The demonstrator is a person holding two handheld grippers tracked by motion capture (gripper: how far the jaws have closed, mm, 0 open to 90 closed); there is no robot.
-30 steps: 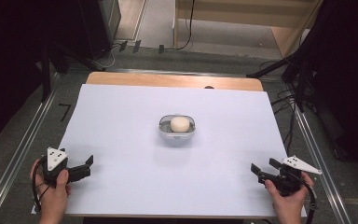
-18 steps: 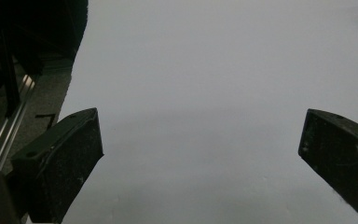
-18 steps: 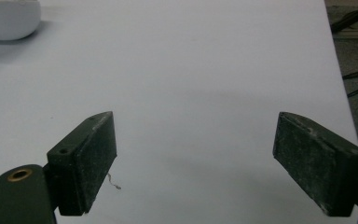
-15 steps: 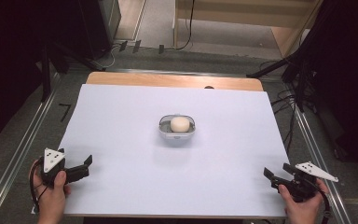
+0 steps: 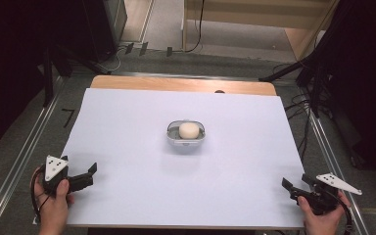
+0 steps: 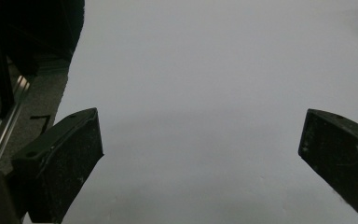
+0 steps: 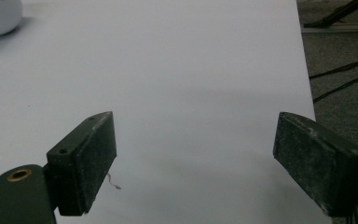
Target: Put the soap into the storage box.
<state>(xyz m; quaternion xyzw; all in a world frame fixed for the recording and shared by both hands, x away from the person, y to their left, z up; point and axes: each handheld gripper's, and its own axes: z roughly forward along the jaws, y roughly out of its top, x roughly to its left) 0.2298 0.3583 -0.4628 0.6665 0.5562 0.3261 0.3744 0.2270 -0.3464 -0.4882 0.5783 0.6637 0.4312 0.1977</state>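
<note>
Right gripper (image 5: 293,188) had pulled back over the last second to the lower right of the high view, away from the bowl (image 5: 186,132); left gripper (image 5: 89,172) barely moved at lower left. Looks like staging, no approach begun. Both were spread wide, holding nothing, over the white table (image 5: 127,122); bowl with its pale ball (image 5: 188,129) sat at frame centre, well apart from both.

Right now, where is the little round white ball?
In the high view, the ball sits inside a small clear bowl in the middle of the white table, far from both grippers at the near corners.
</note>
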